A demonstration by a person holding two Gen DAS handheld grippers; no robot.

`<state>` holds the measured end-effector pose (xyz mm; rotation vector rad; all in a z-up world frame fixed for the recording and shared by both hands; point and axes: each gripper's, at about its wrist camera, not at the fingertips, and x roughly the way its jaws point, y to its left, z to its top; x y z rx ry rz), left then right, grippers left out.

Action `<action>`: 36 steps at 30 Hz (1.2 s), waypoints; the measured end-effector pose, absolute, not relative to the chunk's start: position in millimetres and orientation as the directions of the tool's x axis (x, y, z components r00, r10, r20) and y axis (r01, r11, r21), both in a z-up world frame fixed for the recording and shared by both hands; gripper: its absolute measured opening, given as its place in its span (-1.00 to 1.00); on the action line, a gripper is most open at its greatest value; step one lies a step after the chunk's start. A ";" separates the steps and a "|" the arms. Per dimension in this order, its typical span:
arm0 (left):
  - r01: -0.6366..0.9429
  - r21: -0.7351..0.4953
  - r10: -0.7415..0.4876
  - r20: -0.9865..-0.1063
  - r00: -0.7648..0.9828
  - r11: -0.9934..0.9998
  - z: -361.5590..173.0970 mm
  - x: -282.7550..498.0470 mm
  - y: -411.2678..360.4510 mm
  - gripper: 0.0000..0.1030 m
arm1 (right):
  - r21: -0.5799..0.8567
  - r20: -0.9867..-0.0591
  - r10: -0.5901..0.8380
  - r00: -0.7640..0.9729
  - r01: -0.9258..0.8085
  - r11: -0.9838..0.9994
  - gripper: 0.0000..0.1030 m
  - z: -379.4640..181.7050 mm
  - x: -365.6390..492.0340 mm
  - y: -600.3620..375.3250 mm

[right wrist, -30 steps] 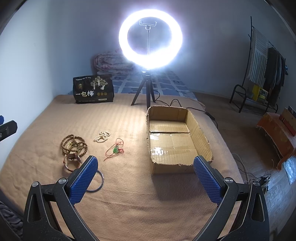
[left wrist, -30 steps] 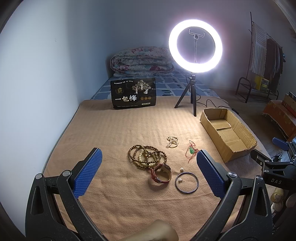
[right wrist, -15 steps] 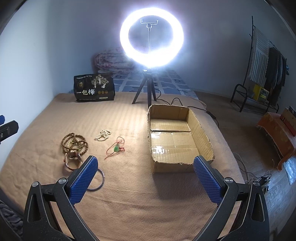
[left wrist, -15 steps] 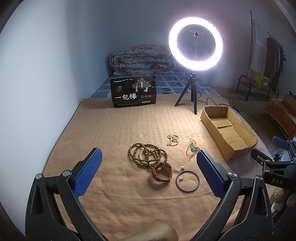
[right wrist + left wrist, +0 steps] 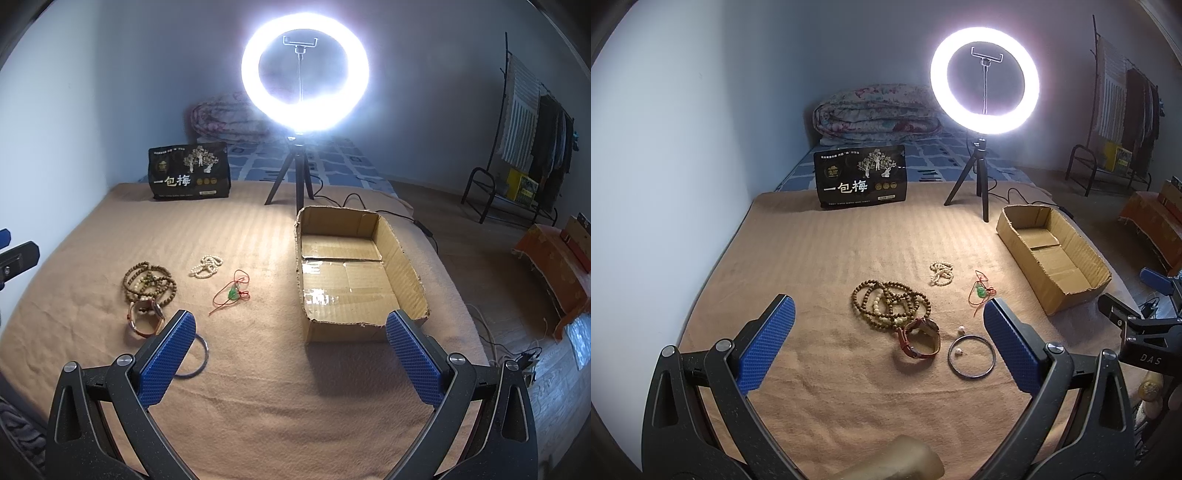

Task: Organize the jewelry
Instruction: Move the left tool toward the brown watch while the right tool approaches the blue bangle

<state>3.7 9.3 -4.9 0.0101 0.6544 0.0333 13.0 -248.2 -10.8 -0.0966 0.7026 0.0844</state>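
L gripper (image 5: 888, 341) wide, empty | R gripper (image 5: 290, 360) same | bangle (image 5: 971, 356) on blanket (image 5: 831, 258)

**Colours and patterns observed**

Blanket (image 5: 849, 251): tan, faintly striped. Gripper pads (image 5: 764, 350): blue, honeycomb texture. Bead bracelets (image 5: 890, 302): brown and cream. Watch (image 5: 919, 338): reddish-brown strap. Pendant (image 5: 233, 293): green on red cord. Box (image 5: 402, 266): plain brown cardboard. Quilt (image 5: 875, 114): pink floral. Pouch (image 5: 862, 177): black, white lettering.

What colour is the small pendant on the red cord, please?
Green; the pendant shows best in the right wrist view, lying on the tan blanket.
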 end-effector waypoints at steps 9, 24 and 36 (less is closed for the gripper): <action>-0.074 0.005 0.059 -0.668 0.742 0.997 -15.8 22.8 32.0 1.00 | -0.088 -0.681 0.081 0.728 -0.192 0.977 0.99 -25.2 20.3 -231.2; -0.082 -0.147 -0.082 -0.846 0.527 0.986 -75.7 72.9 48.0 0.54 | -0.048 -0.787 0.246 0.565 -0.453 0.890 0.99 -70.0 49.0 -181.4; -0.082 -0.257 -0.204 -0.892 0.403 0.963 -119.4 102.2 35.9 0.11 | 0.056 -0.884 0.295 0.362 -0.544 0.837 0.99 -120.2 70.8 -161.9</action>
